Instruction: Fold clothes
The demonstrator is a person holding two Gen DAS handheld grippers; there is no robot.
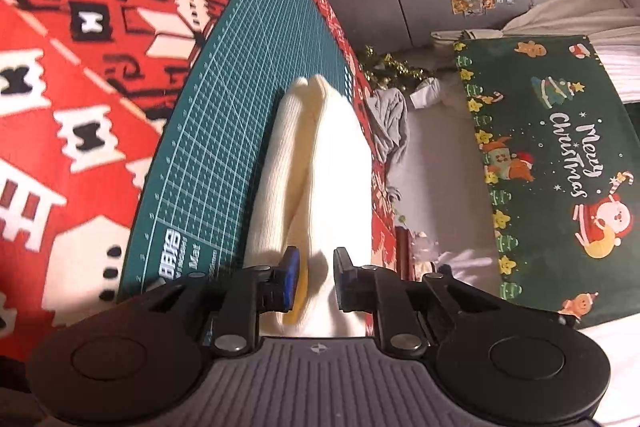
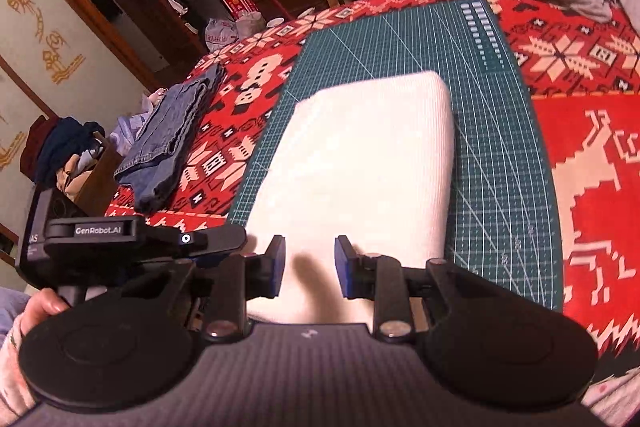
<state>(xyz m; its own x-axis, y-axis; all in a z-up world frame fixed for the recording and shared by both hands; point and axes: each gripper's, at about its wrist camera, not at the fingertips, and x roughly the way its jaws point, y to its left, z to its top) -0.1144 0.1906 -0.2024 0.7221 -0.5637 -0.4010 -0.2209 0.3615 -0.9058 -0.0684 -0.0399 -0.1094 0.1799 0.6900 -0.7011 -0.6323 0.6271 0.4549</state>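
Covering the table, a red patterned cloth (image 2: pixel 580 75) is noted; on it a green cutting mat (image 2: pixel 492 131) carries the folded cream knit garment (image 2: pixel 360 163) — left gripper (image 1: pixel 314 279) and right gripper (image 2: pixel 310 265) parted, nothing held.

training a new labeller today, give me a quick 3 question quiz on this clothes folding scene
1. True or false: the white knit garment lies folded on the green cutting mat.
2. What lies on the red patterned cloth left of the mat in the right wrist view? A) folded jeans B) a towel C) a shoe
3. Fill in: the right gripper has its fingers ____, with nothing clamped between them.

Key: 1 true; 2 A, the folded jeans; 3 open.
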